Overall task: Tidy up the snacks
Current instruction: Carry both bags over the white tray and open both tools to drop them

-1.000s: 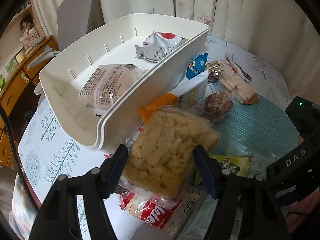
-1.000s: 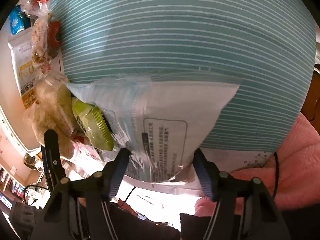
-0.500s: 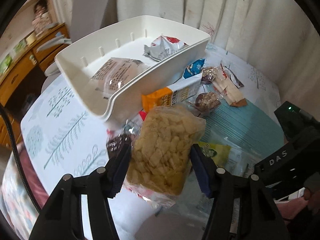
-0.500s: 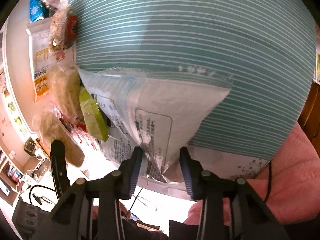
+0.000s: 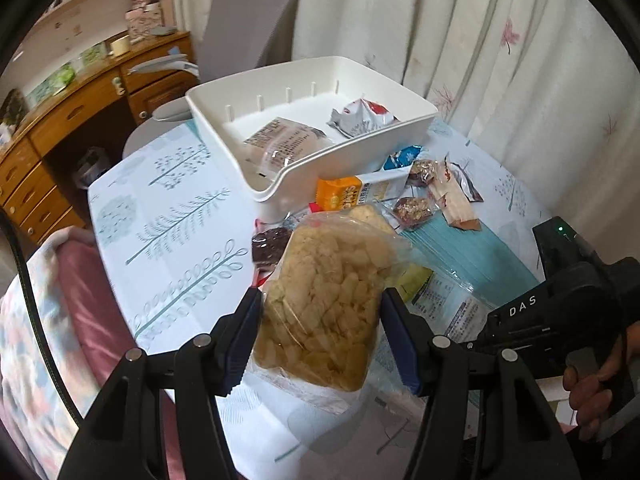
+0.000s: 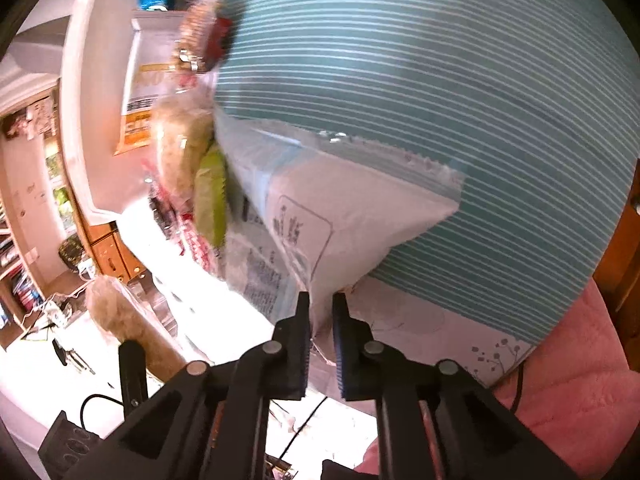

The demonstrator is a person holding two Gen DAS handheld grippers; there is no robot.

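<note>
My left gripper (image 5: 320,302) is shut on a clear bag of pale yellow puffed snack (image 5: 332,264), held up off the table in front of the white bin (image 5: 224,120). Inside the bin lie a clear wrapped packet (image 5: 280,140) and a silver-and-red packet (image 5: 360,118). In the right wrist view my right gripper (image 6: 322,304) has its jaws closing on the near corner of a white-and-blue printed packet (image 6: 352,208). The pads pinch it, and it rises off the teal striped mat (image 6: 440,80). A green packet (image 6: 210,200) lies beside it.
Loose snacks lie between bin and mat: an orange-and-white pack (image 5: 352,196), a blue packet (image 5: 404,158), nut bars (image 5: 412,210), a dark packet (image 5: 268,246). A hand (image 5: 592,380) holds the other gripper's housing at right. A wooden desk (image 5: 60,120) and grey chair (image 5: 248,20) stand behind.
The left gripper has lifted the puffed-snack bag up off the pile and drawn back from the bin. The right jaws have gone from wide apart to pinching the white packet's corner, raising it.
</note>
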